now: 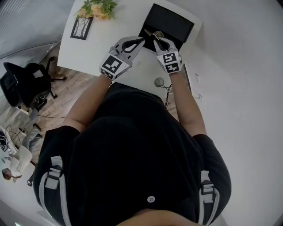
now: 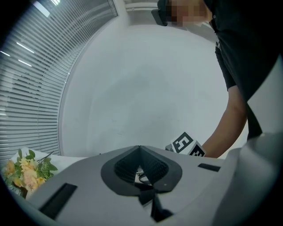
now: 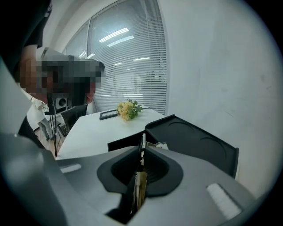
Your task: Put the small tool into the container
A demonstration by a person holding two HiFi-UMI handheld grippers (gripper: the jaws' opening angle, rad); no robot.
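Note:
The black container (image 1: pixel 173 23) stands with its lid raised at the table's far edge; in the right gripper view its lid (image 3: pixel 194 142) rises just beyond my jaws. My right gripper (image 1: pixel 156 42) is shut on the small tool (image 3: pixel 141 155), a thin flat metal piece held edge-on that sticks out past the pads toward the container's front wall. My left gripper (image 1: pixel 142 40) hovers close beside it at the container's near left corner, jaws shut. A small pale bit (image 2: pixel 140 175) shows between its pads (image 2: pixel 154 167); what it is cannot be made out.
A bunch of yellow flowers (image 1: pixel 98 8) and a framed picture (image 1: pixel 82 27) lie on the white table (image 1: pixel 88 53) at the far left. A white wall stands close behind the container. An office chair (image 1: pixel 26 81) is on the floor to the left.

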